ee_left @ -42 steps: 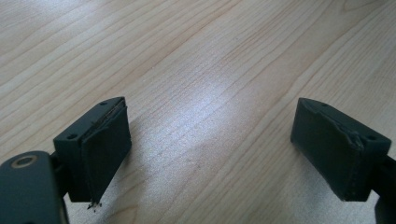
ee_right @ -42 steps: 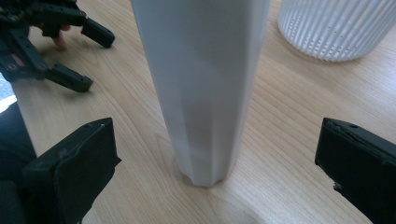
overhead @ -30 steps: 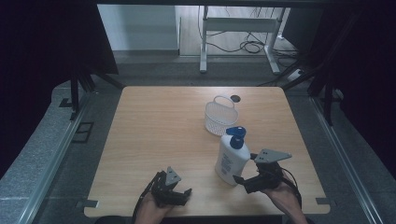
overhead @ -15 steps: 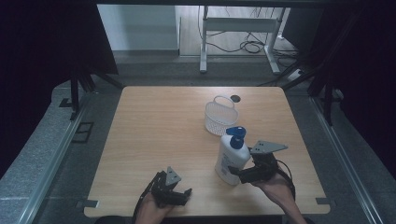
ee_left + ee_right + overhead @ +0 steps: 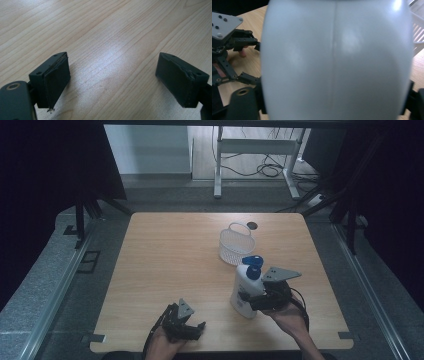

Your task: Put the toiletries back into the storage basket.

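A white bottle with a blue pump cap stands upright on the wooden table, right of centre near the front. My right gripper reaches in from the right, and its jaws have just been closing with the bottle between them. In the right gripper view the bottle spans the whole gap of the right gripper and both jaws meet its sides. My left gripper rests by the front edge, open, and the left gripper view shows bare wood between the jaws of this left gripper.
A white wire basket with a handle stands just behind the bottle. A small dark disc lies near the far edge. Beyond the table are grey floor, metal legs and cables.
The right gripper has moved left onto the bottle and its jaws have closed around the bottle's lower body. The left gripper has stayed put.
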